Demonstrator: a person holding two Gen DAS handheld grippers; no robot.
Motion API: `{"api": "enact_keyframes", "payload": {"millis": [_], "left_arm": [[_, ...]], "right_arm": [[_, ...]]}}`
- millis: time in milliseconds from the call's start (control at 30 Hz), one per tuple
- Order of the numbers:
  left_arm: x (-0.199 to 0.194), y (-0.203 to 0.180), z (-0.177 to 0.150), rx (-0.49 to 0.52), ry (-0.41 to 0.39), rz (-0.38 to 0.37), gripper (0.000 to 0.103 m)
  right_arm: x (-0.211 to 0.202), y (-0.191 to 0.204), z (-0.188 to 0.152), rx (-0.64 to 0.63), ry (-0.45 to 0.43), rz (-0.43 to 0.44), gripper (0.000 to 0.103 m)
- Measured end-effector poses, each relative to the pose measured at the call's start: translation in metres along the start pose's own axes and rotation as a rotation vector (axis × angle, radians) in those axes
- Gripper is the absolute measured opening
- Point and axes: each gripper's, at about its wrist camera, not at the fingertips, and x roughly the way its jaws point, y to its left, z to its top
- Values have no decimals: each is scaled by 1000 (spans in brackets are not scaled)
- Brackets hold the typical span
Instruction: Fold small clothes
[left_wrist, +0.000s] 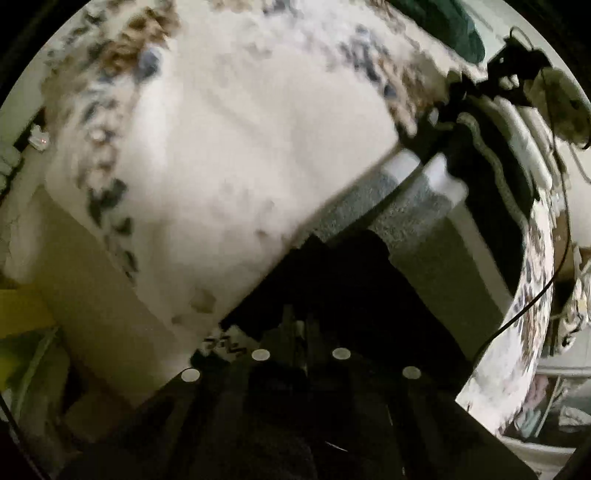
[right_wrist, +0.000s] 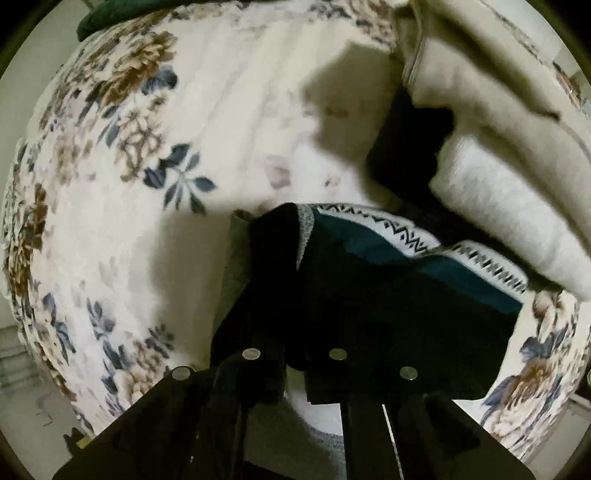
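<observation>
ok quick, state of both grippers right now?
Left gripper: shut on the grey and white garment.
Right gripper: shut on the dark garment with the patterned band.

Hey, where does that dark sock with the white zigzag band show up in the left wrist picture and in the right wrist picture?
Left wrist view: the dark sock hangs at the right, its white patterned band running down the right edge, beside grey-and-white fabric.
Right wrist view: it lies at lower centre-right, zigzag band along its top, teal below, just past the fingers.
Shared landmark: the floral blanket under everything.
</observation>
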Motion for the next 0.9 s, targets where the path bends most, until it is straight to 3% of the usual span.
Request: {"api": "enact_keyframes", "payload": {"millis": [100, 200, 400, 467, 500, 533, 567, 600, 700, 800, 900], "left_arm": [[-24, 9, -7, -20, -27, -12, 3], [-29, 14, -11, -15, -16, -11, 3], [1, 45, -7, -99, 49, -21, 4], [7, 55, -2, -141, 79, -57, 7], [6, 59, 1, -157, 89, -94, 7], [4, 60, 2, -153, 94, -102, 7], [0, 59, 5, -135, 101, -103, 16], [-4, 58, 7, -118, 105, -112, 28], [-11, 59, 13, -96, 109, -136, 51], [-5, 58, 20, -63, 145, -146, 52], [9, 48, 30, 10, 165, -144, 52]], "right_arm": [[-28, 4, -5, -19, -77, -1, 6], [-41, 19, -7, -60, -93, -3, 5], [-4, 39, 1, -58, -39, -43, 6], [11, 33, 4, -15, 6, 2, 10], [12, 29, 3, 2, 23, 31, 20], [11, 23, 0, 15, 39, 68, 40], [6, 15, -7, 29, 51, 118, 49], [-1, 7, -17, 37, 55, 162, 61], [-22, -16, -63, 50, 67, 258, 62], [-34, -46, -145, 100, 116, 329, 65], [-18, -66, -250, 168, 240, 369, 65]]}}
